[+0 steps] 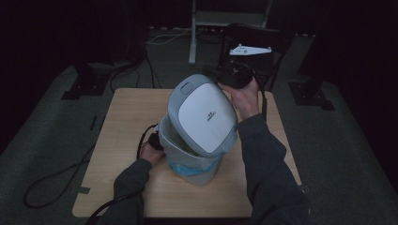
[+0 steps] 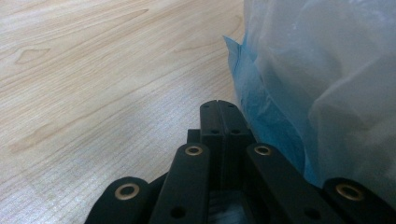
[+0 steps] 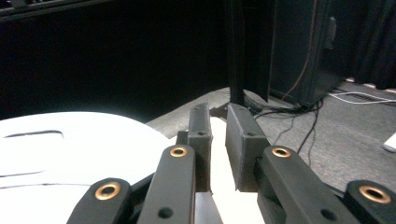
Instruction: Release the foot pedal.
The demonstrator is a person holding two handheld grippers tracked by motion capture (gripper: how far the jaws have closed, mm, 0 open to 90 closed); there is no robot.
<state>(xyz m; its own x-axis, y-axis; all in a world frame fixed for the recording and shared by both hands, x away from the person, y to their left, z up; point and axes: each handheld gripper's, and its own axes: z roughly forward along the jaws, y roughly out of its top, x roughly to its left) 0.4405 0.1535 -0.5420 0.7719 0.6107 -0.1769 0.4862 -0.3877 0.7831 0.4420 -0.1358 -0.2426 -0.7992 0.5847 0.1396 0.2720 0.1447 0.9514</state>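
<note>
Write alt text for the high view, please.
A person at a wooden table tilts the grey-and-white lid of a small bin lined with a blue bag, the right gripper at the lid's far edge. The left gripper rests beside the bin.

Bin interior: lying mostly hidden beneath the raised lid.
Left gripper: sitting largely concealed behind the bin.
Lid logo: appearing too small to read.

Wooden table, black chair — floor cables.
</note>
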